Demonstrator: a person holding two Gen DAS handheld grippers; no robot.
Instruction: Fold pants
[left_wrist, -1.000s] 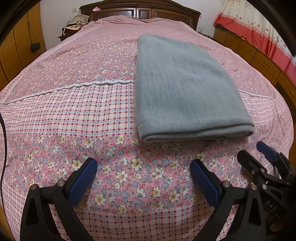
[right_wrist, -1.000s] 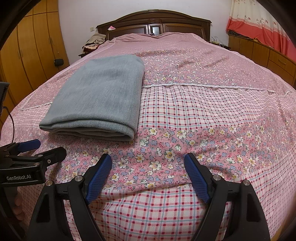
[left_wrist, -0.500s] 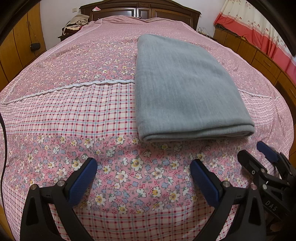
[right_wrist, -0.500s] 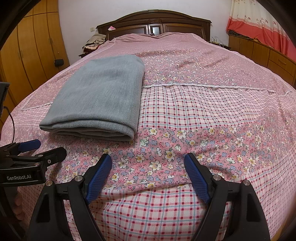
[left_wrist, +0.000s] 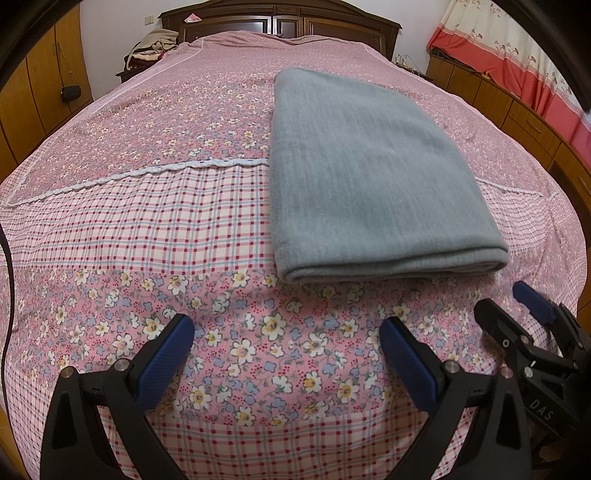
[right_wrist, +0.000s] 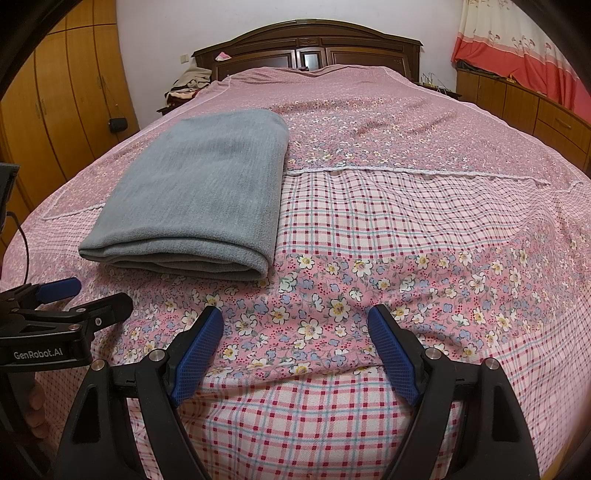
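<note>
Grey pants (left_wrist: 369, 177) lie folded into a flat rectangle on the pink floral bedspread (left_wrist: 147, 206), with the folded edge toward me. They also show in the right wrist view (right_wrist: 199, 192). My left gripper (left_wrist: 286, 347) is open and empty, hovering over the bedspread just short of the pants' near left corner. My right gripper (right_wrist: 295, 332) is open and empty, to the right of the pants' near edge. Each gripper shows at the edge of the other's view: the right one (left_wrist: 517, 317), the left one (right_wrist: 81, 299).
A dark wooden headboard (right_wrist: 306, 48) stands at the far end of the bed. Wooden wardrobes (right_wrist: 55, 110) line the left wall. A low wooden cabinet (right_wrist: 535, 114) under red curtains runs along the right. Clothes (right_wrist: 184, 85) are piled by the headboard.
</note>
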